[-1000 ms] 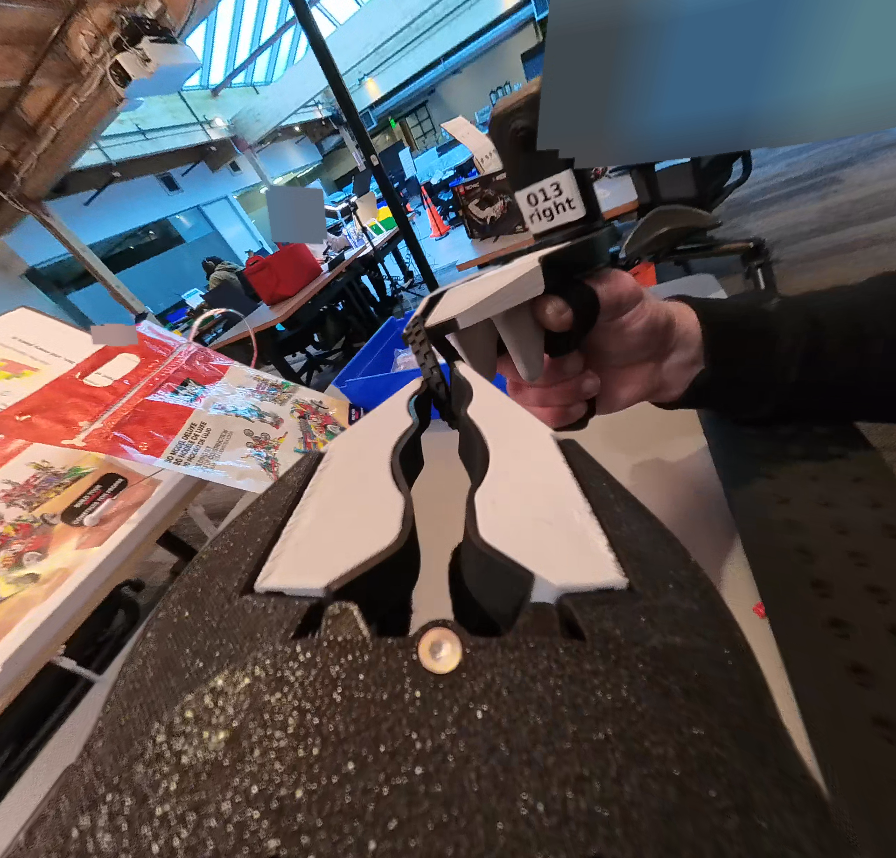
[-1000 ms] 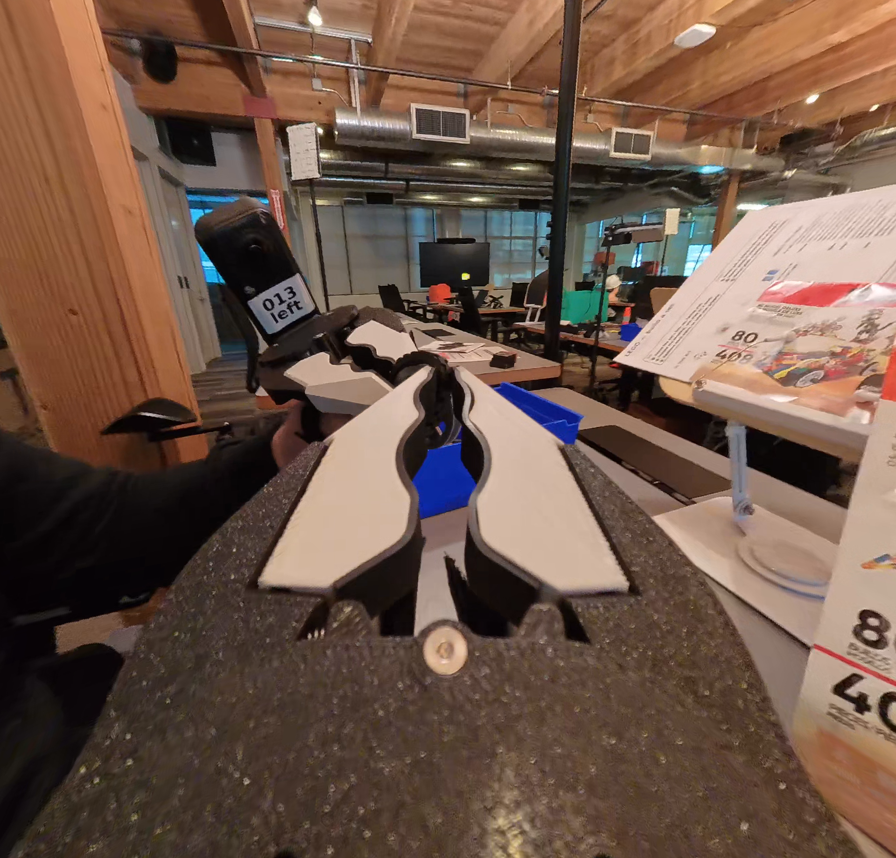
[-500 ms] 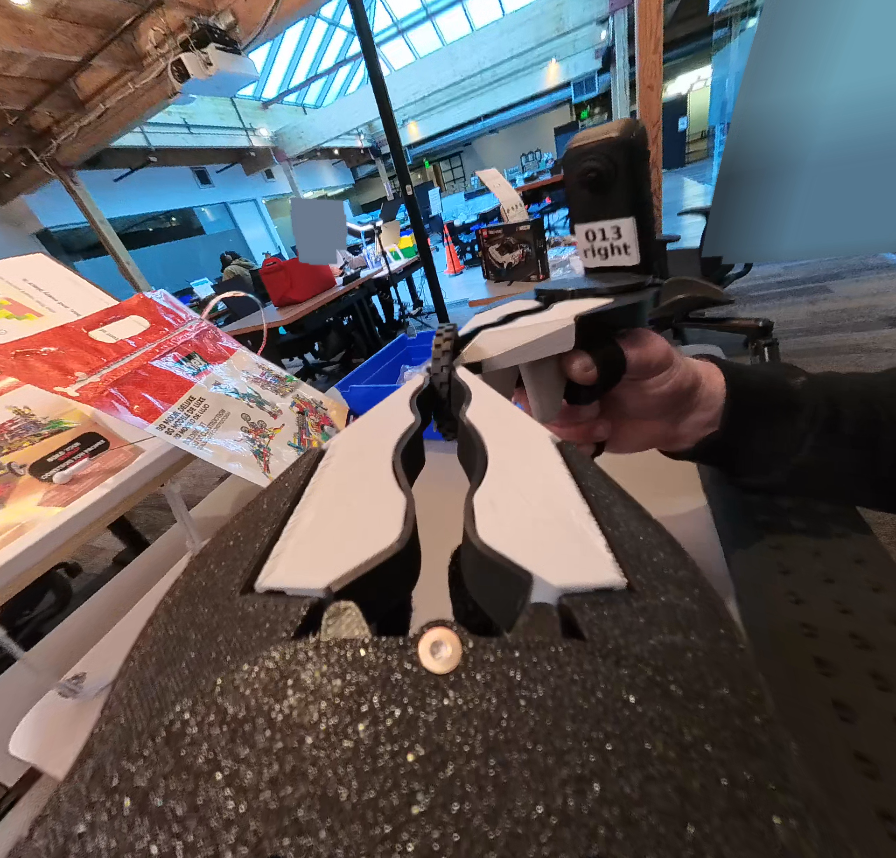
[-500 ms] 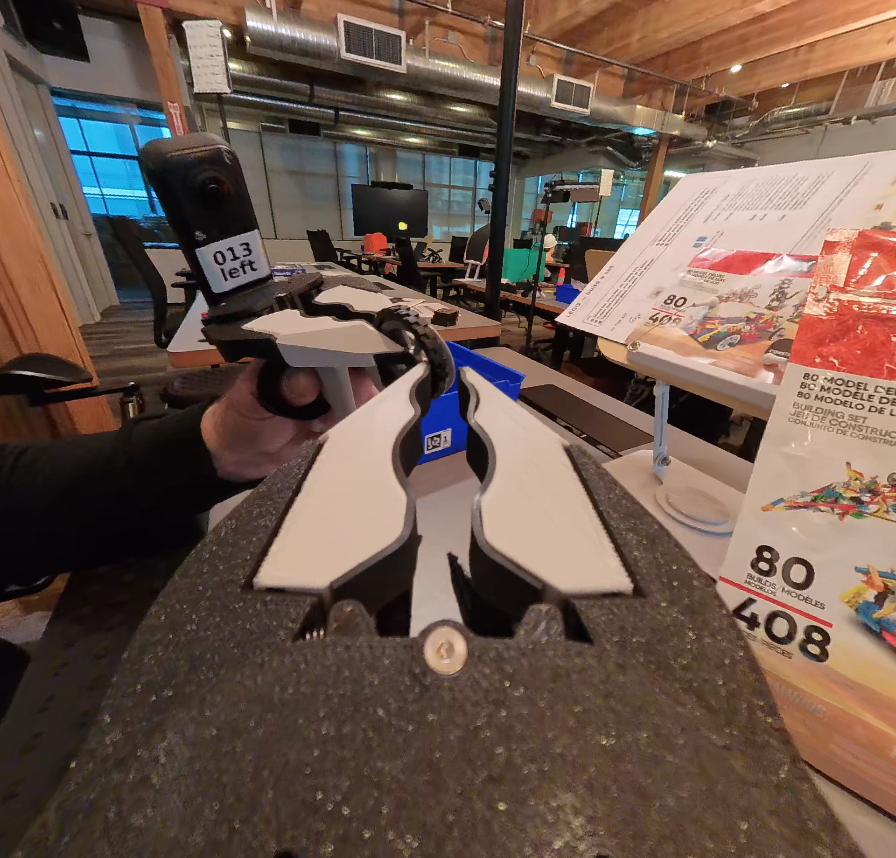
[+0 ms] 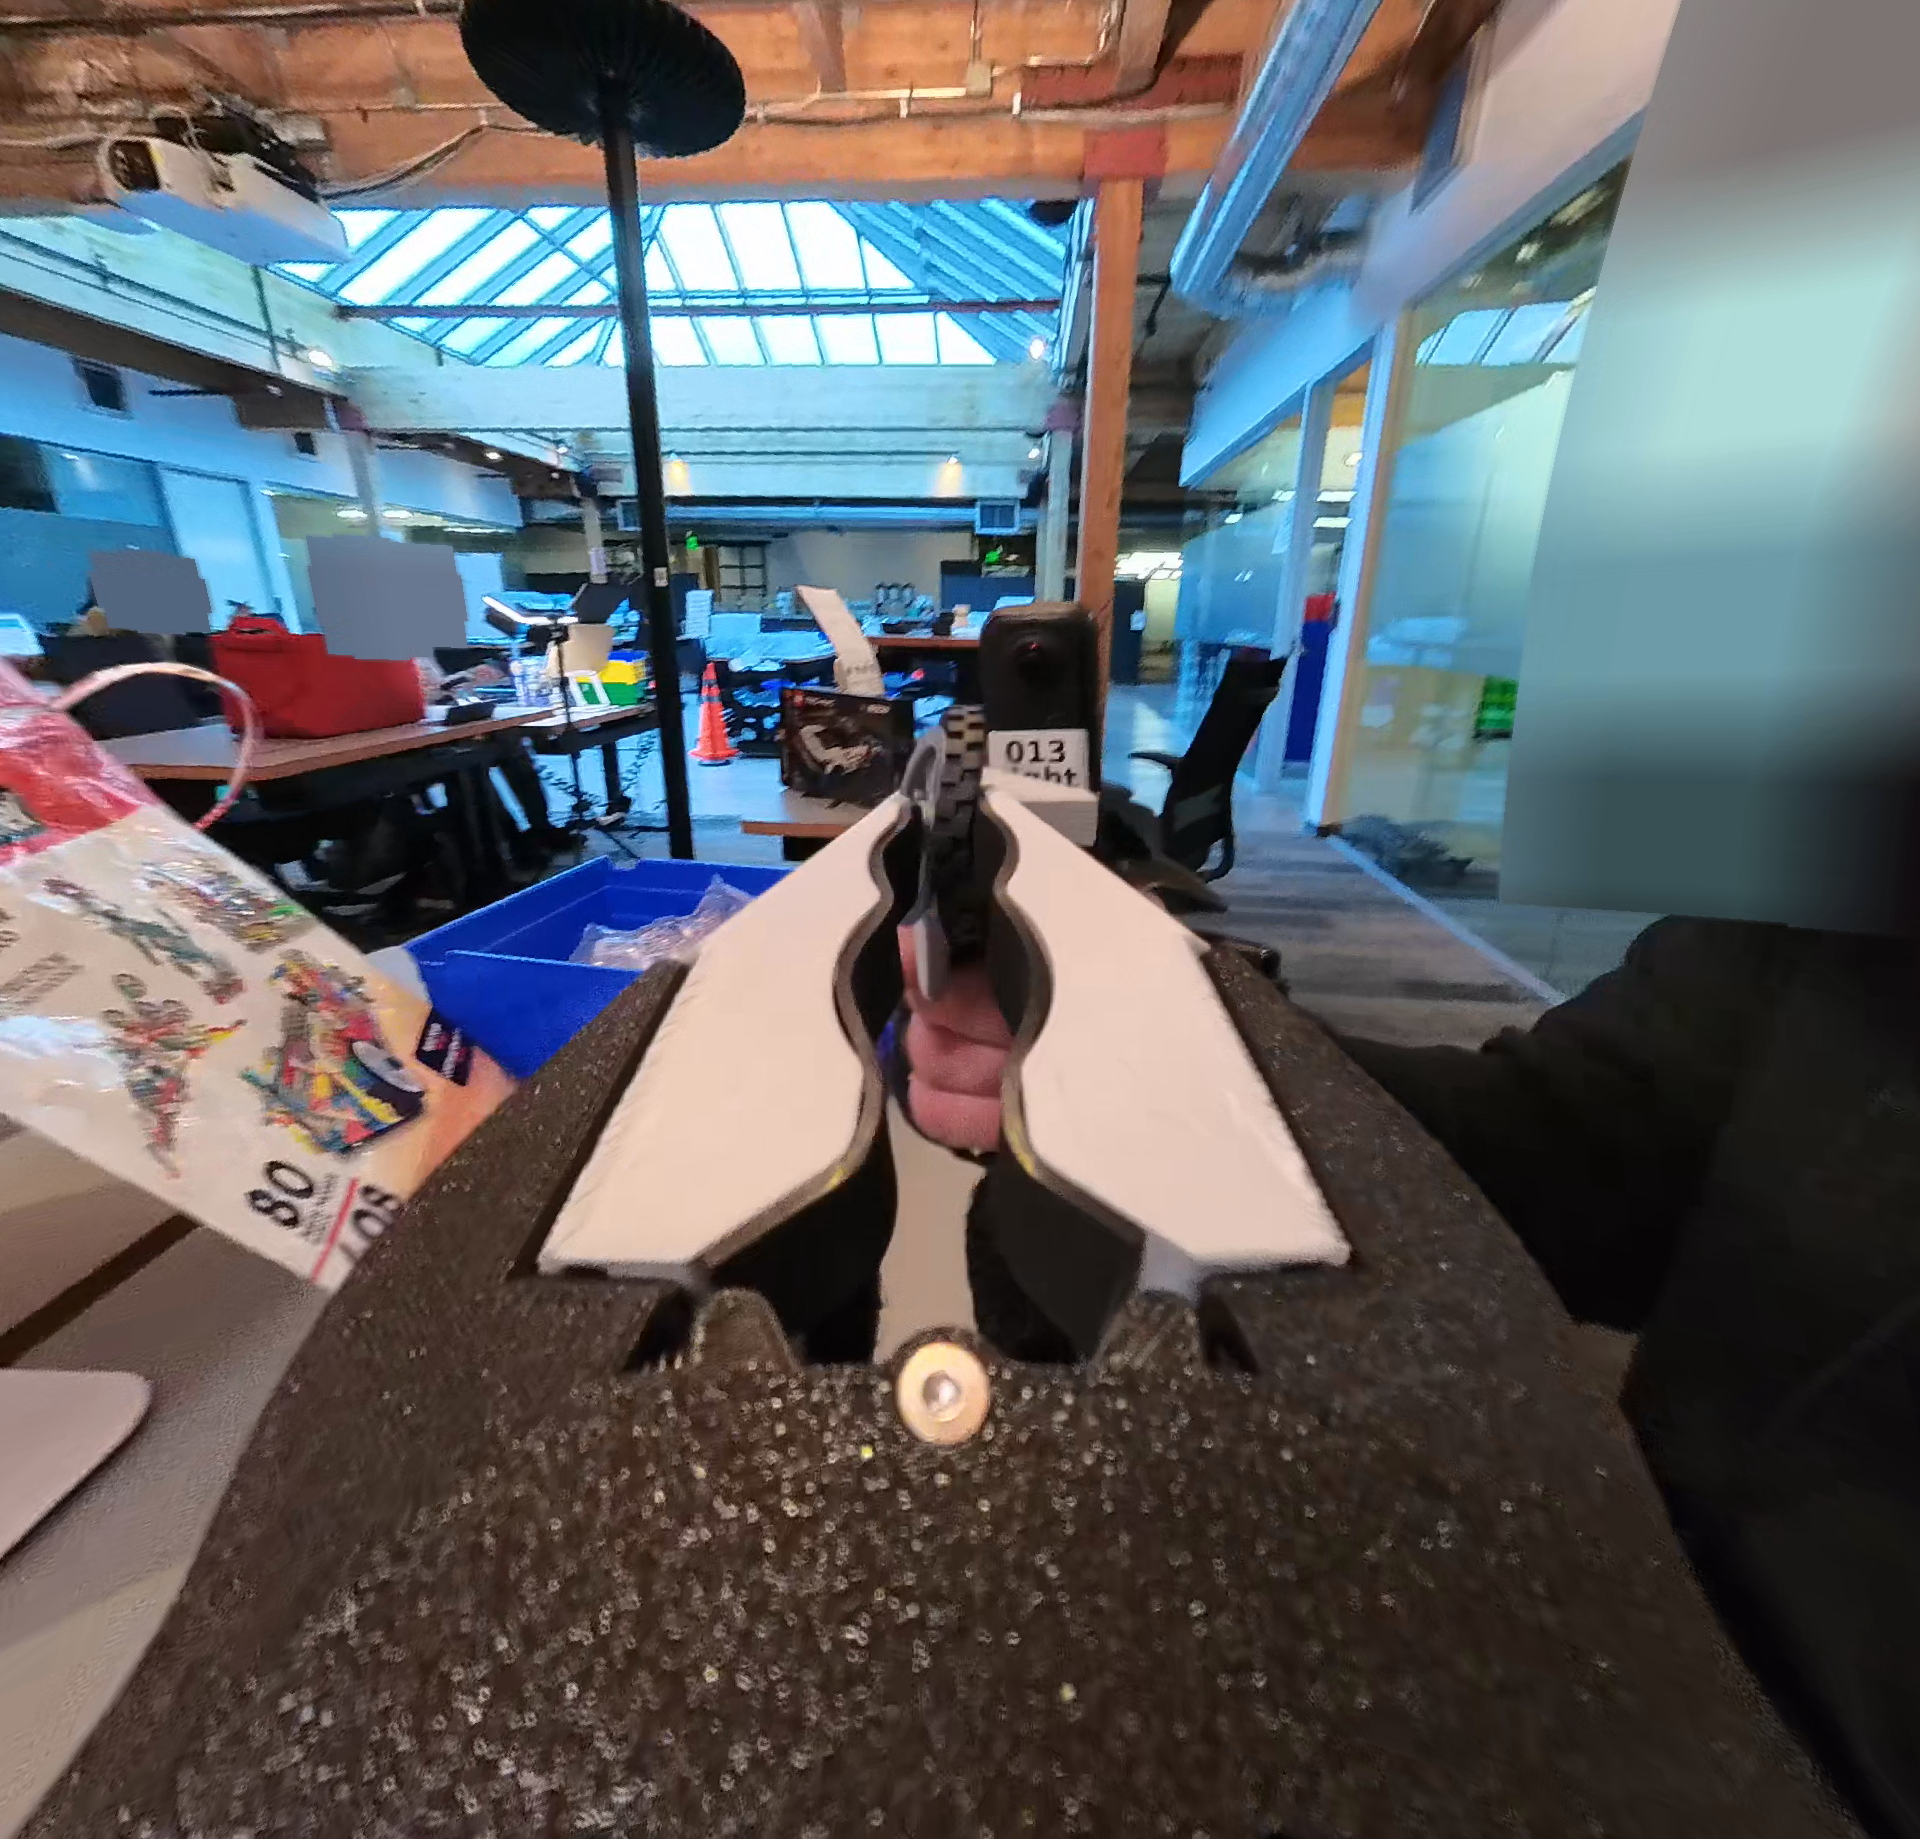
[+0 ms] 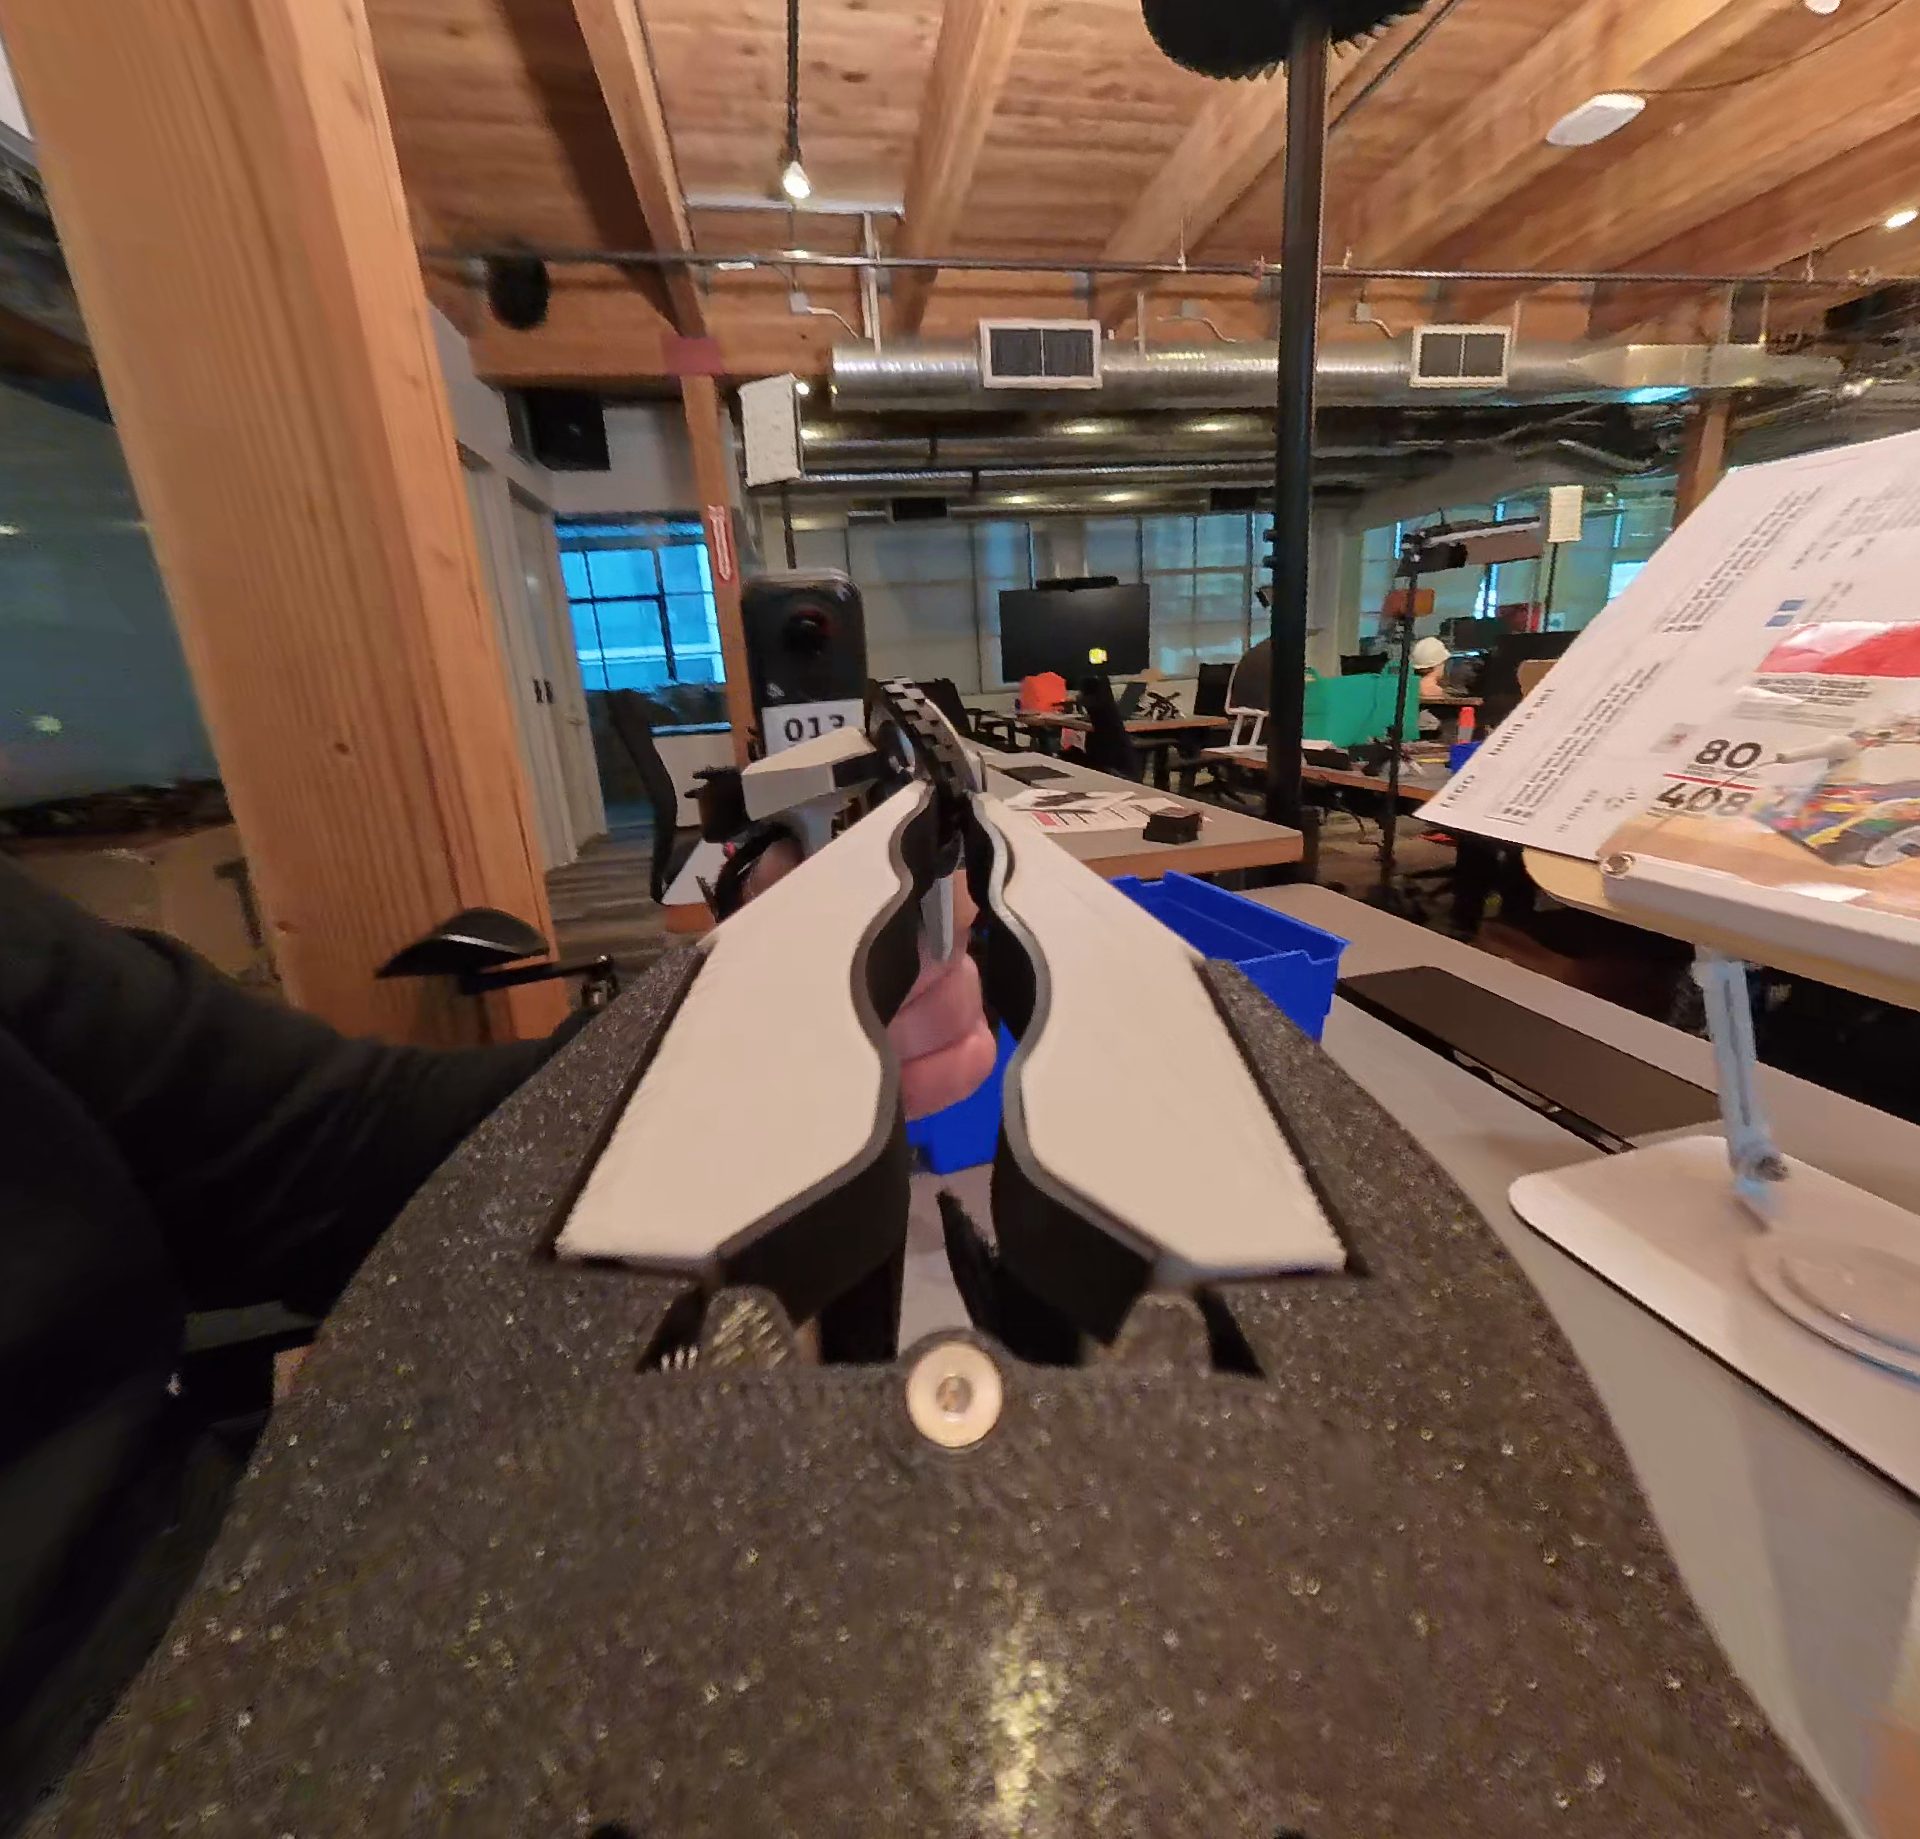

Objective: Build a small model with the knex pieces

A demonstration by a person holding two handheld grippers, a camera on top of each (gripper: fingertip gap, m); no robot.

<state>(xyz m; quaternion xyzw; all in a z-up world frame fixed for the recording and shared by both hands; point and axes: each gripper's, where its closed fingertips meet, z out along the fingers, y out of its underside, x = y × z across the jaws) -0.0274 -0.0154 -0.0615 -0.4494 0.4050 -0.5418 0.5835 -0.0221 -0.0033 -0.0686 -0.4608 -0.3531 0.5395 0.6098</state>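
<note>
Timber beams and joists run across the ceiling of a large open office, with one round black pole (image 5: pixel 649 501) rising from the near table (image 6: pixel 1455 1010) to a ribbed black disc at its top. One blue plastic bin (image 5: pixel 561 958) sits on that pale grey table, crinkled clear bags inside it. One printed booklet (image 6: pixel 1714 709) leans on a wooden board carried by a thin white stand with a flat rounded base.

Two grippers face each other tip to tip, each with two white fingers edged in wavy black rubber and a speckled black foam body. The left gripper (image 5: pixel 940 833) is pressed on a small black toothed wheel (image 5: pixel 961 823), a ridged part that stands upright between the tips. In the right wrist view the right gripper (image 6: pixel 948 802) pinches the same wheel from the other side, its tips nearly together around it. Behind each pair of fingers a person's hand (image 5: pixel 956 1062) in a black sleeve grips the opposite handle. One glossy printed bag (image 5: pixel 177 989) hangs at the left.
</note>
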